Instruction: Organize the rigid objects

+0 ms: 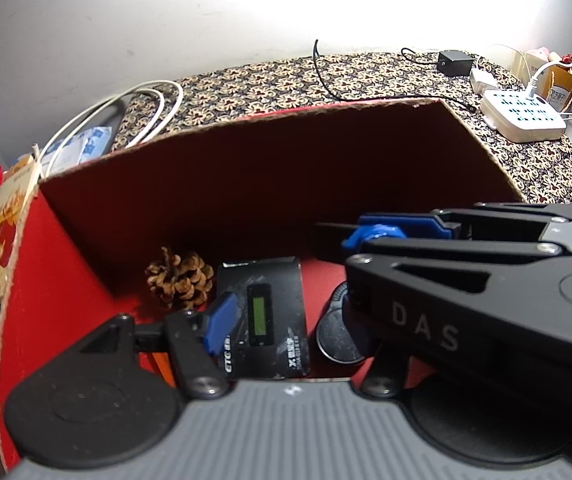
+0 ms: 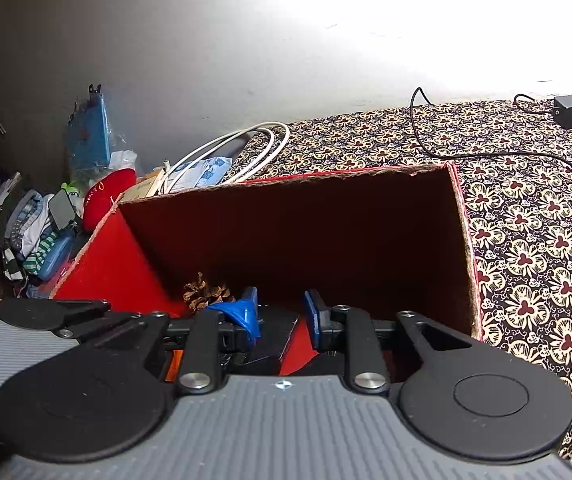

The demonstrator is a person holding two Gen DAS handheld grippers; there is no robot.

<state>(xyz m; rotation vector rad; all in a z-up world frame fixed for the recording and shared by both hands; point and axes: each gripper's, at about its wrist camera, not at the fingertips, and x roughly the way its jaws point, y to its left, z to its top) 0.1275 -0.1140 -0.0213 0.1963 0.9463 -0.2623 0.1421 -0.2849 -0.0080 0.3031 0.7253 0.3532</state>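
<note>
Though cluttered, box [image 2: 325,232] open-topped, high-walled.

The box [image 1: 62,264] is showing red walls; the pinecone [image 1: 179,279] is looking brown, the device [image 1: 266,316] black with a green screen; the cloth [image 2: 525,240] is carrying a cream-and-maroon floral print on black; the cable [image 1: 142,116] is showing white

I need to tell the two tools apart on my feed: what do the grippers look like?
The left gripper and right gripper match: black linkage arms with silver screws, round black discs, a grey ribbed body and blue finger pads. The right one bears pale DAS lettering on its side. No sleeve or cable shows on them.
</note>
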